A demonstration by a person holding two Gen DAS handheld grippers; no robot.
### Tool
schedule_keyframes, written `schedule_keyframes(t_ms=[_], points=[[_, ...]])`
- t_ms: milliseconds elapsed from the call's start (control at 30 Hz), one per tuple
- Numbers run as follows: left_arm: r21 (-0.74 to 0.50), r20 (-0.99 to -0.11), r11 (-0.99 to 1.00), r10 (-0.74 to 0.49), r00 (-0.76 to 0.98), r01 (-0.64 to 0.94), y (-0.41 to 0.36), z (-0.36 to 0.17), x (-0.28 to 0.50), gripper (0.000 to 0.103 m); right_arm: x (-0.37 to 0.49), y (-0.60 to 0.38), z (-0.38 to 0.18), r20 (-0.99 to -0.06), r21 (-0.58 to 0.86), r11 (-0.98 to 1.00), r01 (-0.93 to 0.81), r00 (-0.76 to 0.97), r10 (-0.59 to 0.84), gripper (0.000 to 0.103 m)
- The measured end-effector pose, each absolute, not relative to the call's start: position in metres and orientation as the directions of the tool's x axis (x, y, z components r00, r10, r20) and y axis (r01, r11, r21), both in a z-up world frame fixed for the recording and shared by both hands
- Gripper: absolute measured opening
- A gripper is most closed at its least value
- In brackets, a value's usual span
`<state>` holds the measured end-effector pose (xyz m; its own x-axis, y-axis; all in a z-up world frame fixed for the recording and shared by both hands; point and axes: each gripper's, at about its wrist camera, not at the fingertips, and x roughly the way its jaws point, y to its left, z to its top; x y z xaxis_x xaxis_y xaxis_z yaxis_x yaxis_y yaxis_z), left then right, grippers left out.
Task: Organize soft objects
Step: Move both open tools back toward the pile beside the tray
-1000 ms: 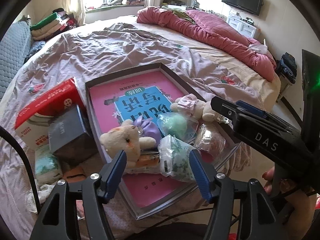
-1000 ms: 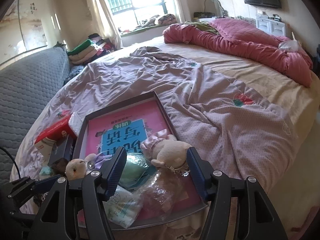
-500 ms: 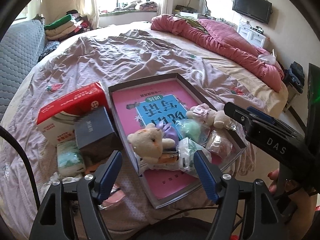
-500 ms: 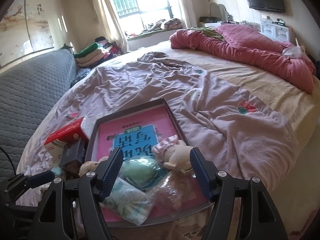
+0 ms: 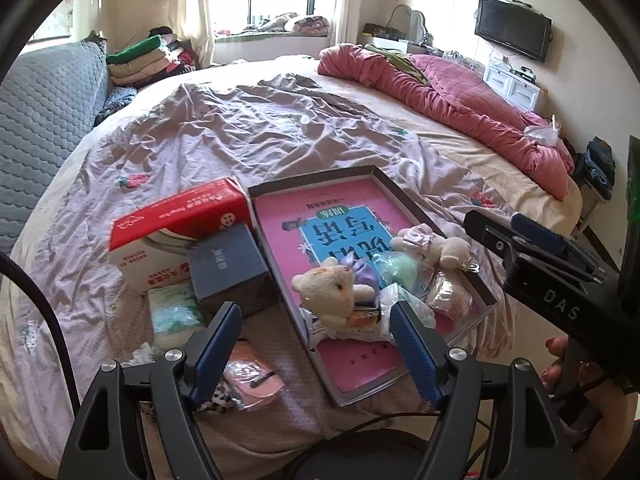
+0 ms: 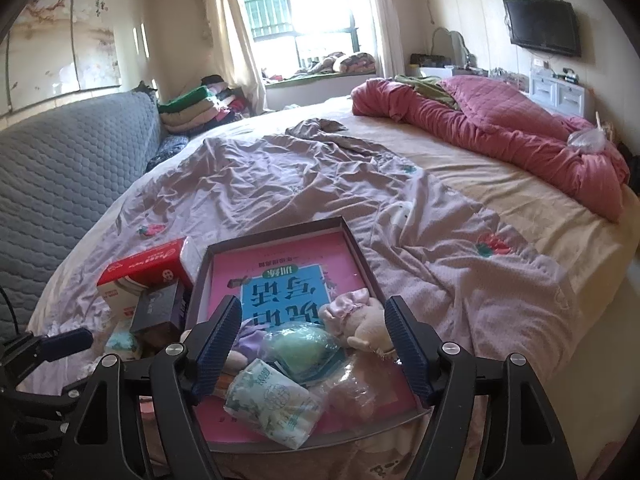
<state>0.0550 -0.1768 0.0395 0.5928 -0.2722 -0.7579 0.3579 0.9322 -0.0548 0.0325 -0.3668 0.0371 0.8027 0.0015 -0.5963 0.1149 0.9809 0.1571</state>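
Lifted clear with jaws just opened and empty, left gripper (image 5: pixel 316 344) and right gripper (image 6: pixel 312 344) above shallow tray (image 5: pixel 412 384), soft toys heaped at its 5 o'clock corner; risk: cream plush cat (image 5: pixel 332 292) slipping over low rim if nudged.

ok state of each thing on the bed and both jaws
left gripper: jaws just opened wider, nothing between
right gripper: jaws just opened wider, nothing between
tray: open, soft items piled at near end
cream bear: lying in tray
tissue pack: outside tray, beside dark box
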Motion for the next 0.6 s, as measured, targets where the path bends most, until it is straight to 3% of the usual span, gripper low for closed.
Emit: schedule_keyframes(t_ms=[600], points=[[-0.056,-0.746,0.956,-0.231,0.624,0.288,-0.129,0.055,0.045,0.078,0.021,-0.320,0.073,-0.520,0.120,0.993,0.014,0.852,0.051,0.082]])
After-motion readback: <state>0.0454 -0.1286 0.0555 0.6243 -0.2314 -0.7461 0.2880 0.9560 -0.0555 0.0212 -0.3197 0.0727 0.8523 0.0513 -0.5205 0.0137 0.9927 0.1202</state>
